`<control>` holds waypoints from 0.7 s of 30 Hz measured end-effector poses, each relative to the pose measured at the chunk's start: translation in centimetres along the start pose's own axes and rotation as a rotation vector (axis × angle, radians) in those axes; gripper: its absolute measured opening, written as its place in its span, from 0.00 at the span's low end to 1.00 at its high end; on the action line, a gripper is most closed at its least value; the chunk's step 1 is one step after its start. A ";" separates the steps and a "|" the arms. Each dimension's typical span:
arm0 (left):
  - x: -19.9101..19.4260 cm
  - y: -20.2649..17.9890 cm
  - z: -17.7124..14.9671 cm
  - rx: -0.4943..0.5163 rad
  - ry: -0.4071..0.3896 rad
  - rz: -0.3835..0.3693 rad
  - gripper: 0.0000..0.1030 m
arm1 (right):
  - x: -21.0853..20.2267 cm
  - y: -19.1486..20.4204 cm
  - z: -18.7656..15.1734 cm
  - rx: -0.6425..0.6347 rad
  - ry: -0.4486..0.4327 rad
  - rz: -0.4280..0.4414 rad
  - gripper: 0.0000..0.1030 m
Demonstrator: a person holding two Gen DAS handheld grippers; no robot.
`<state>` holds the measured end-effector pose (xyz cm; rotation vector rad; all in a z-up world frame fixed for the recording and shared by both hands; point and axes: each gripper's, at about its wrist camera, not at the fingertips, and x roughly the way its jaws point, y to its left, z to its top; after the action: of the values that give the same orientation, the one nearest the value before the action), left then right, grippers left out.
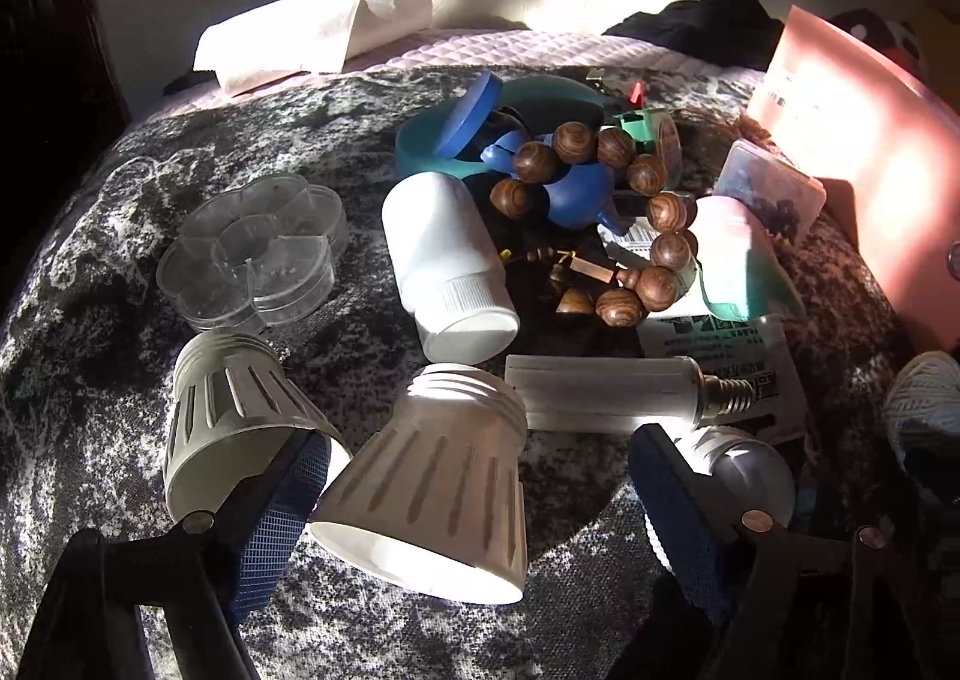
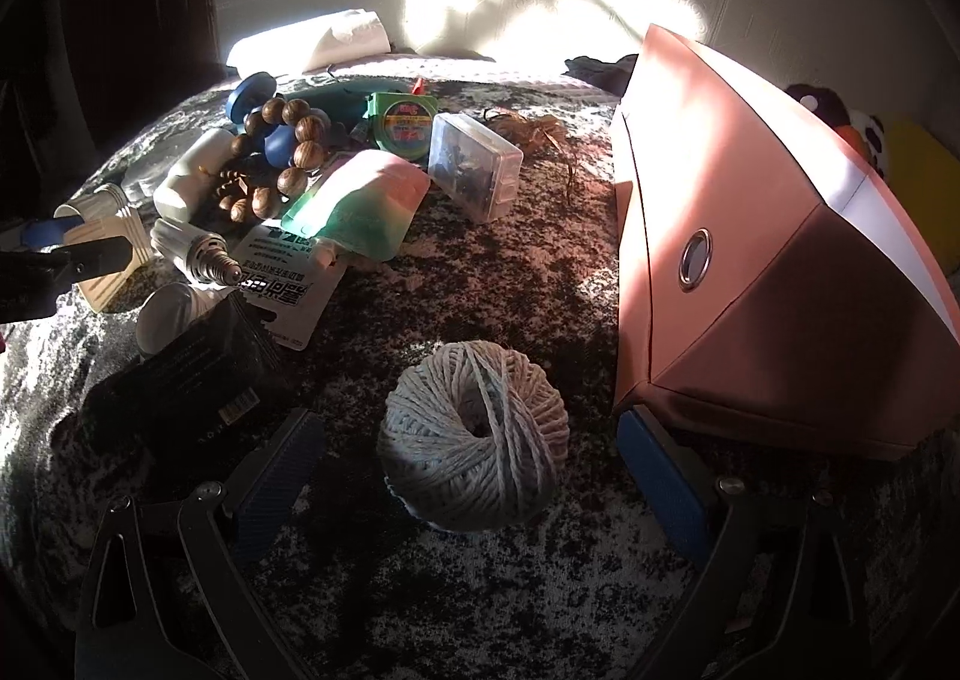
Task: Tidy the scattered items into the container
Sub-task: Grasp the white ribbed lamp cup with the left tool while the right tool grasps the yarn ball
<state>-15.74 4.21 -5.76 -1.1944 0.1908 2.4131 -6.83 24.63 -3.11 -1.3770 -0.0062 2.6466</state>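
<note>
My left tool (image 1: 474,506) stands apart around a ribbed white plastic lamp housing (image 1: 432,494) (unpinched); my right tool (image 2: 468,476) stands apart astride a pale twine ball (image 2: 474,434).

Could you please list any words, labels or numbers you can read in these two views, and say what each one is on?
White packet: large printed characters and small print, seen upside down, too blurred to read.
Green tape measure: round colourful label, too small to read.
Black box: barcode sticker, digits illegible.
Pink container: faint small label, unreadable.
Nothing else bears text.

Mottled grey blanket (image 2: 480,590): twine ball (image 2: 474,434), pink box (image 2: 750,260), lamp housings (image 1: 432,488).
</note>
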 end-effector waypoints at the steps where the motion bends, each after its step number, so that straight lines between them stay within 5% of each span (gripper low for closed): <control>1: 0.1 -0.2 0.0 0.007 0.000 -0.004 0.80 | 0.4 -0.2 -0.1 0.011 0.017 0.010 0.88; 4: 0.6 -0.4 -0.1 0.026 0.020 0.001 0.80 | 1.5 -0.6 -0.4 0.035 0.074 0.058 0.69; 8: 1.8 0.2 -0.6 0.019 0.074 0.021 0.76 | 2.2 -0.6 -0.4 0.050 0.090 0.071 0.68; 10: 1.8 0.8 -0.8 -0.010 0.079 0.023 0.60 | 2.4 -0.5 -0.2 0.049 0.084 0.071 0.68; 21: -1.7 0.3 -0.1 -0.030 -0.034 0.017 0.59 | 1.3 -1.5 0.4 0.139 0.054 0.144 0.62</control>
<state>-14.92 3.33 -4.48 -1.1685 0.1549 2.4578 -7.72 26.30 -3.86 -1.4525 0.2879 2.6633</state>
